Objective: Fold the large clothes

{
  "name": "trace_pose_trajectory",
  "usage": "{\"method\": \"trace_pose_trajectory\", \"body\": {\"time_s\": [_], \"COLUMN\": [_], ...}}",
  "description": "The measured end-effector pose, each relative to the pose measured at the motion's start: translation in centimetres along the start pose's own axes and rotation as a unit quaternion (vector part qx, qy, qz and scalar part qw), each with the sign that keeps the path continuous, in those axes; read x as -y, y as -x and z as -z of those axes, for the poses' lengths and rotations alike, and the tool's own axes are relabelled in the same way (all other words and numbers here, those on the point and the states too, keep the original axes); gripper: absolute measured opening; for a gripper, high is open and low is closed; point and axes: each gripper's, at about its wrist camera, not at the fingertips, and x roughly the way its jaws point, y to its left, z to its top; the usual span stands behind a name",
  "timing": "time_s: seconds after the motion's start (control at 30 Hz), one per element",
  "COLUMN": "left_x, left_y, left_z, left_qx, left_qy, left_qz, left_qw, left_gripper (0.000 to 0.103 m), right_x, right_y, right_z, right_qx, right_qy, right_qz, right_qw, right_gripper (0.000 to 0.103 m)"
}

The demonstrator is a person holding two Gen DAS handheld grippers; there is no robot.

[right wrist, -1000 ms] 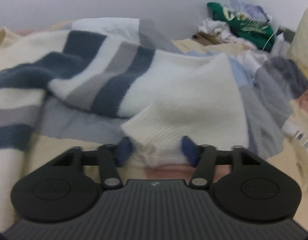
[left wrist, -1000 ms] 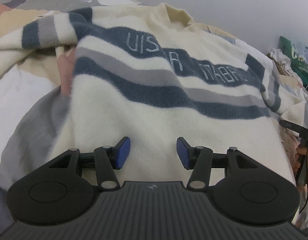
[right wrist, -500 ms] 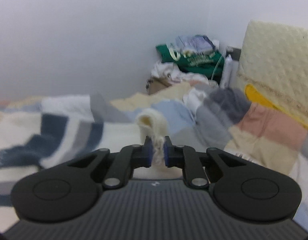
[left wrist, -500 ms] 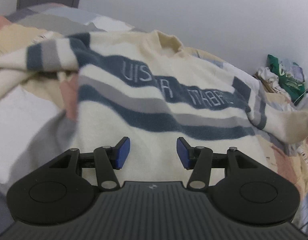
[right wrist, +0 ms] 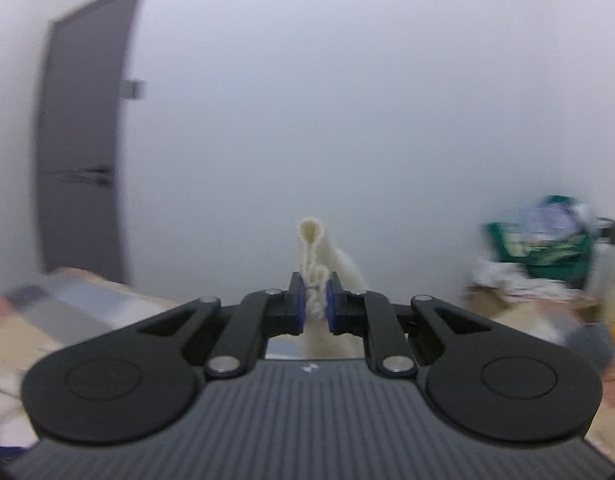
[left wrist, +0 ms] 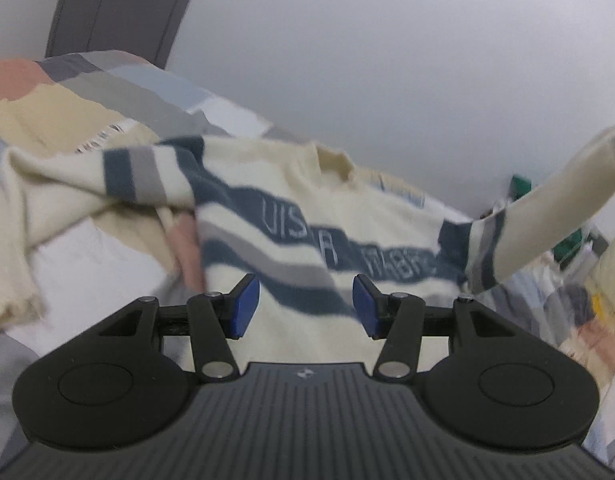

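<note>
Right gripper (right wrist: pixel 316 305) fingers (right wrist: pixel 297 304) pinch cream knit cuff (right wrist: pixel 313 264), loop sticking up past tips. Grey door (right wrist: pixel 83 128) left, white wall (right wrist: pixel 347 100) ahead, patchwork bedcover (right wrist: pixel 67 308) low left, blurred green clothes pile (right wrist: pixel 547 236) right.

sweater (left wrist: pixel 307 240) lies on the bed (left wrist: pixel 107 92), its right sleeve (left wrist: pixel 547 208) raised; door (left wrist: pixel 119 4) behind.
</note>
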Motion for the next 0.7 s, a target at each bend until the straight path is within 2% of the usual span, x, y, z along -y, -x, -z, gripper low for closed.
{"method": "trace_pose_trajectory", "body": {"time_s": [0.17, 0.23, 0.33, 0.43, 0.5, 0.6, 0.7], "left_x": [-2.5, -3.4, -4.3, -4.6, -4.4, -4.3, -3.9], "left_y": [1.9, 2.2, 2.8, 3.5, 4.0, 4.2, 3.9], "left_z": [-1.4, -1.8, -2.1, -2.0, -2.0, -2.0, -1.8], "left_qx": [0.03, 0.035, 0.047, 0.06, 0.072, 0.068, 0.059], "left_qy": [0.035, 0.049, 0.059, 0.058, 0.043, 0.04, 0.033], "left_qz": [0.008, 0.012, 0.008, -0.012, -0.024, -0.008, 0.002], "left_qw": [0.9989, 0.9981, 0.9971, 0.9964, 0.9962, 0.9969, 0.9977], "left_gripper": [0.058, 0.059, 0.061, 0.061, 0.061, 0.061, 0.061], "right_x": [-6.9, -9.2, -12.4, -14.3, -14.5, -14.2, -14.4], "right_y": [1.8, 2.1, 1.5, 0.1, -1.0, -1.9, -2.2], "right_z": [0.7, 2.6, 6.3, 10.3, 12.6, 14.4, 15.1], "right_qx": [-0.004, -0.025, -0.068, -0.131, -0.173, -0.203, -0.23], "right_qy": [0.011, 0.004, 0.008, -0.004, -0.011, -0.025, -0.032], "right_qz": [-0.113, -0.157, -0.191, -0.207, -0.203, -0.202, -0.208], "right_qw": [0.994, 0.987, 0.979, 0.969, 0.964, 0.958, 0.95], "right_gripper": [0.013, 0.013, 0.013, 0.014, 0.015, 0.018, 0.038]}}
